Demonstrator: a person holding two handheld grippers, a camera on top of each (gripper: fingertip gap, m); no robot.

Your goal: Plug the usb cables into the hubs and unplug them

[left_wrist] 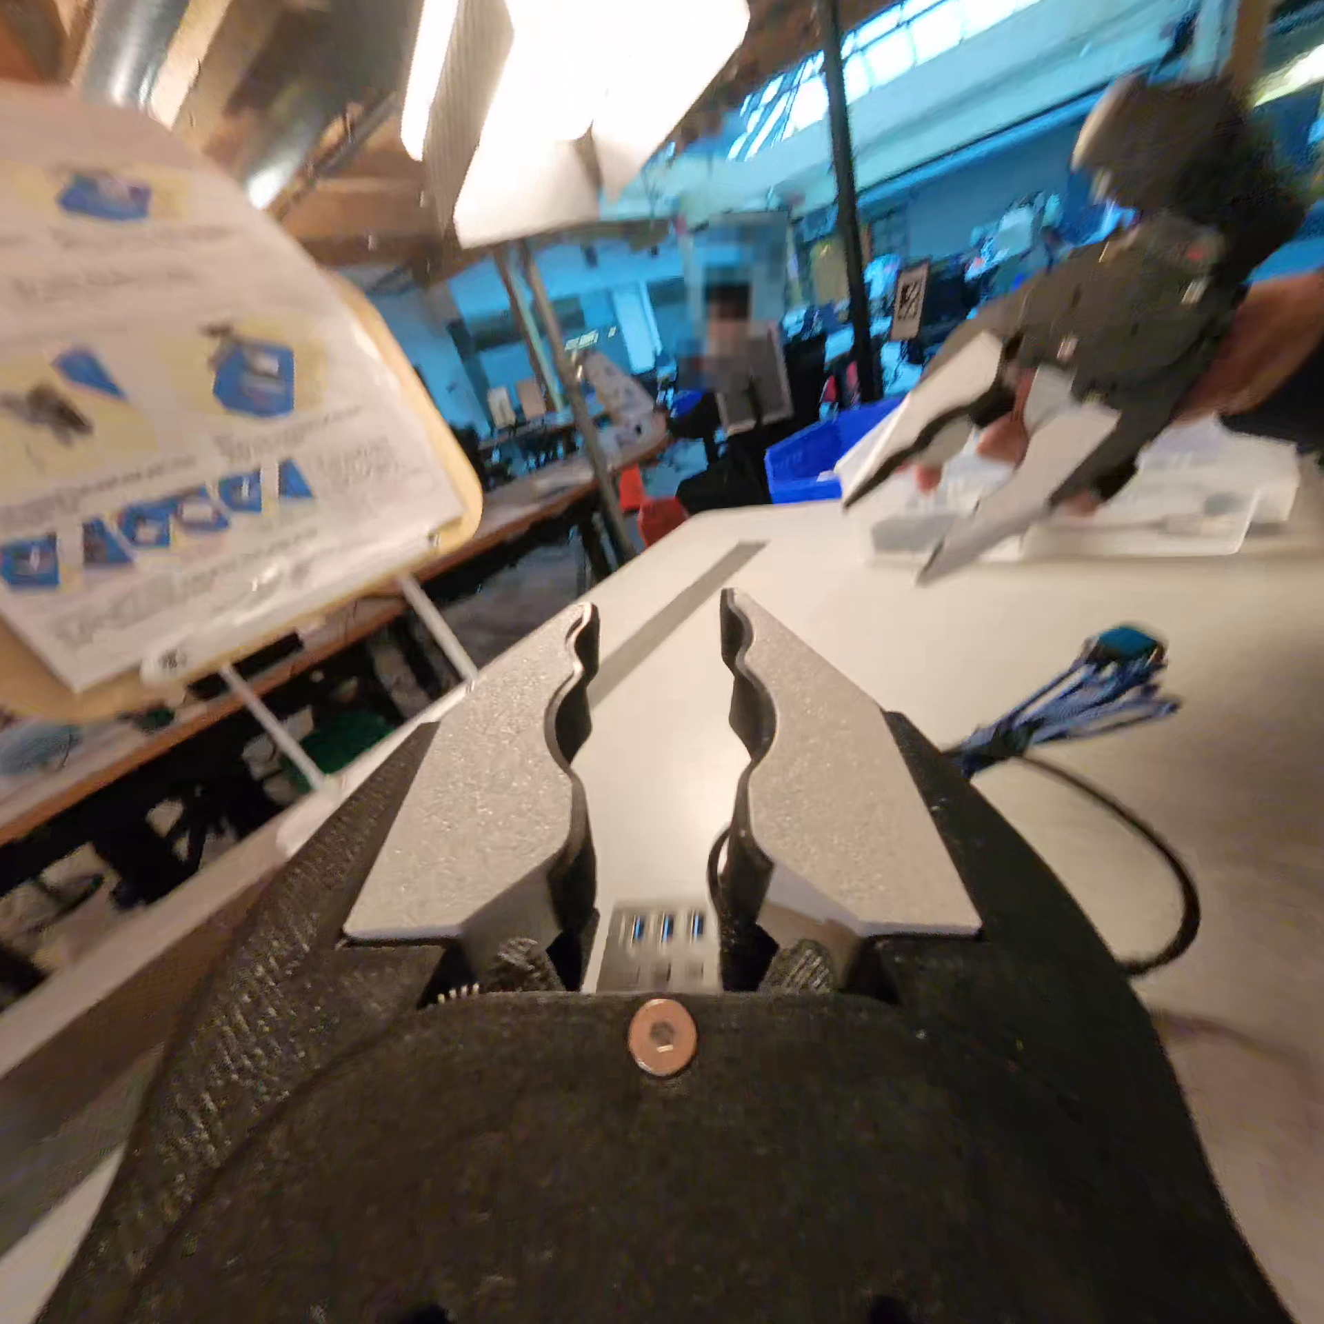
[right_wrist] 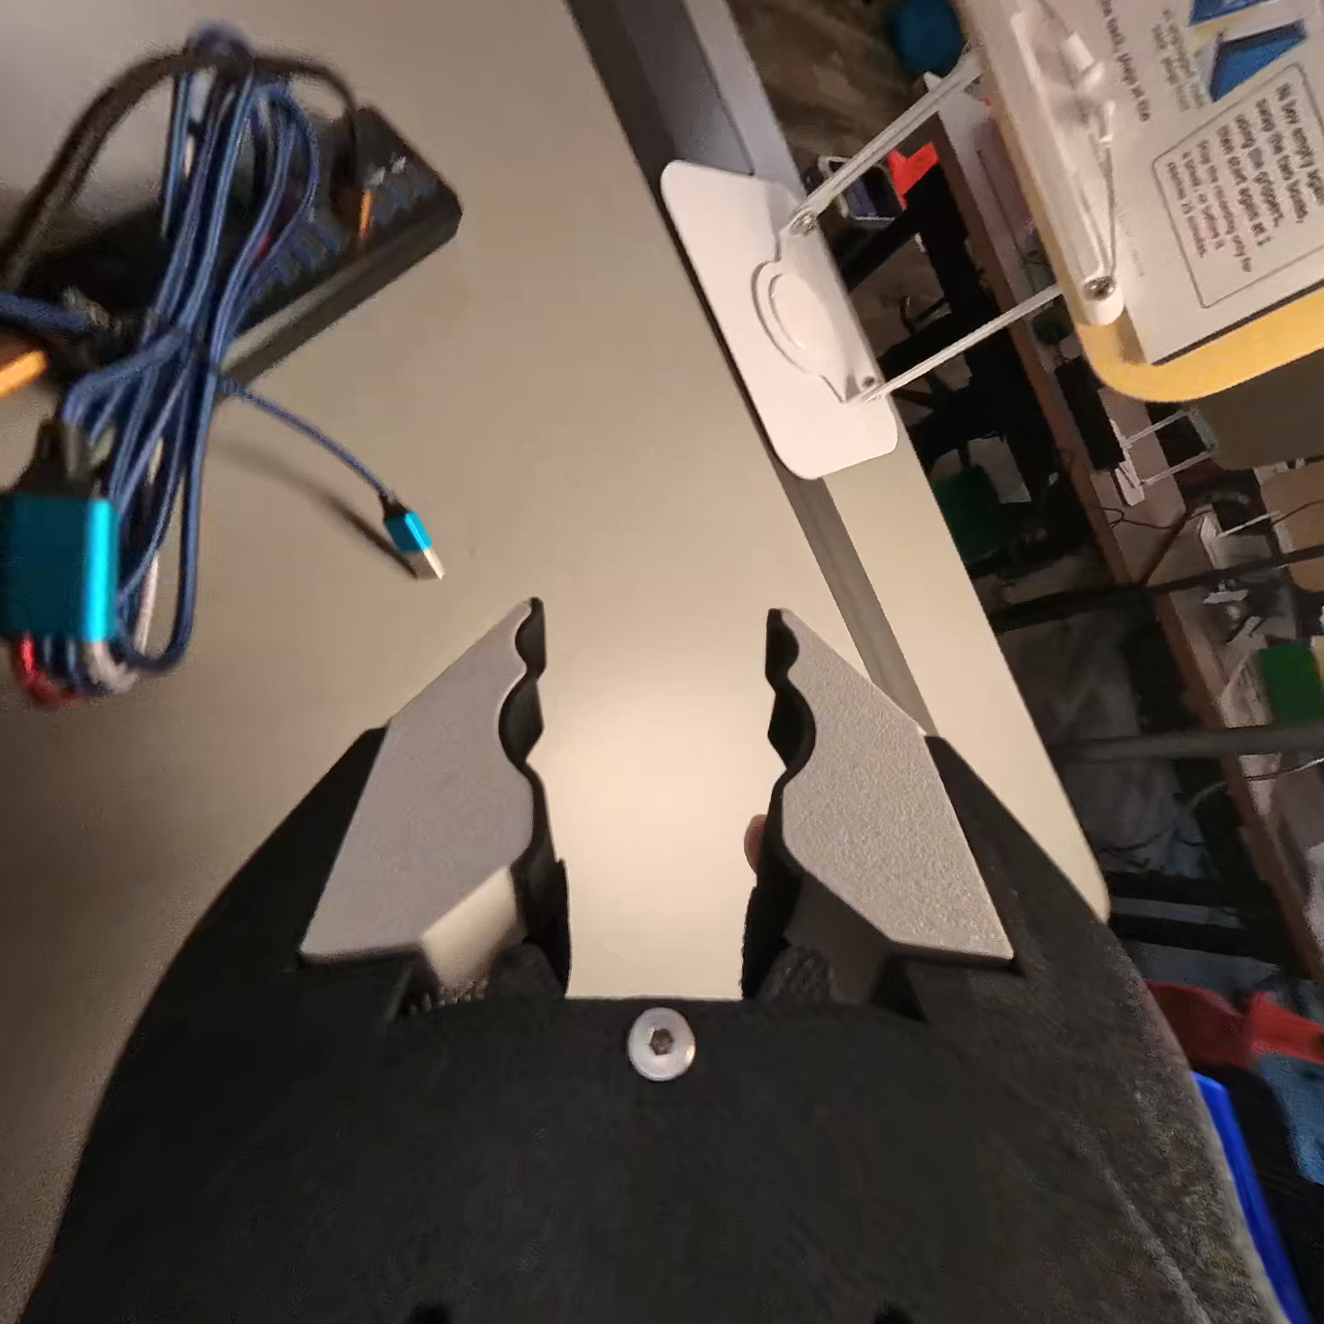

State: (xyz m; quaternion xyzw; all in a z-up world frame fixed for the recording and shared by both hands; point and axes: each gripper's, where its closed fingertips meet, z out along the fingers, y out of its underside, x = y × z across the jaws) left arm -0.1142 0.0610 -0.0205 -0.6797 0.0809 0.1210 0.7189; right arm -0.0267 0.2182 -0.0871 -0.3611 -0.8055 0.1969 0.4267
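Two grippers are raised over a pale table, and neither holds anything. Left gripper: its grey fingers stand a narrow gap apart, with bare tabletop showing between them. Down in the gap near the finger bases, a grey USB hub with a row of blue ports appears, blurred; it sits below the fingers, not between their tips. A black cord loops on the table to the right of this gripper, and a bundle of blue cables lies beyond the loop. Right gripper: its fingers are spread wide over bare table. In the left wrist view this same gripper appears well off to the upper right, blurred, fingers apart.

Relative to the right gripper in its own view, a loose blue braided USB cable ends in a teal plug lying just up and left of the left fingertip, apart from it. Farther left lies the coiled cable bundle, partly draped over a black hub. Up and right of the fingers, a white stand base sits at the table edge, carrying an instruction sheet.
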